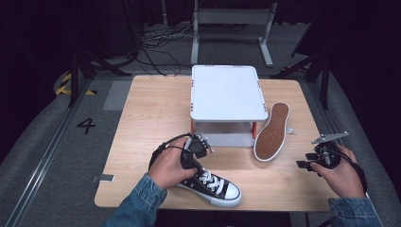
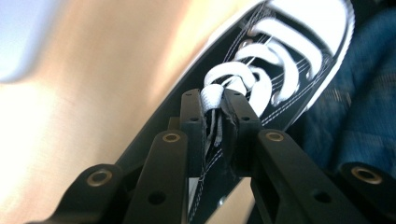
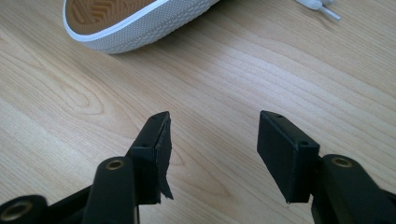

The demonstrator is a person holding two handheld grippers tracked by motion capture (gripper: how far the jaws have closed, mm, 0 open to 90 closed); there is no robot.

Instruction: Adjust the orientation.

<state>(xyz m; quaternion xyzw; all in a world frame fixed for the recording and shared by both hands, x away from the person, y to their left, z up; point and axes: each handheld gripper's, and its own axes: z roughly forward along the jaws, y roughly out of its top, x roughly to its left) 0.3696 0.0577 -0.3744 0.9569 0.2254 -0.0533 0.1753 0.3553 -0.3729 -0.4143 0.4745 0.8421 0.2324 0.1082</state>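
A black canvas shoe [image 1: 213, 186] with white laces and a white toe cap stands near the table's front edge, toe to the right. My left gripper [image 1: 191, 164] reaches down onto its lacing. In the left gripper view the left gripper [image 2: 214, 111] is shut on a white lace [image 2: 211, 96] at the top of the shoe [image 2: 285, 56]. A second shoe [image 1: 272, 131] lies on its side with its brown sole showing. My right gripper [image 1: 305, 162] is held open at the table's right, nothing between its jaws; the right gripper [image 3: 212, 140] hovers over bare wood short of that shoe's sole [image 3: 112, 16].
A white raised platform [image 1: 228, 92] on short legs stands at the middle back of the wooden table [image 1: 151, 109]. A loose white lace end [image 3: 323, 7] lies beside the second shoe. Dark stands and cables are on the floor behind the table.
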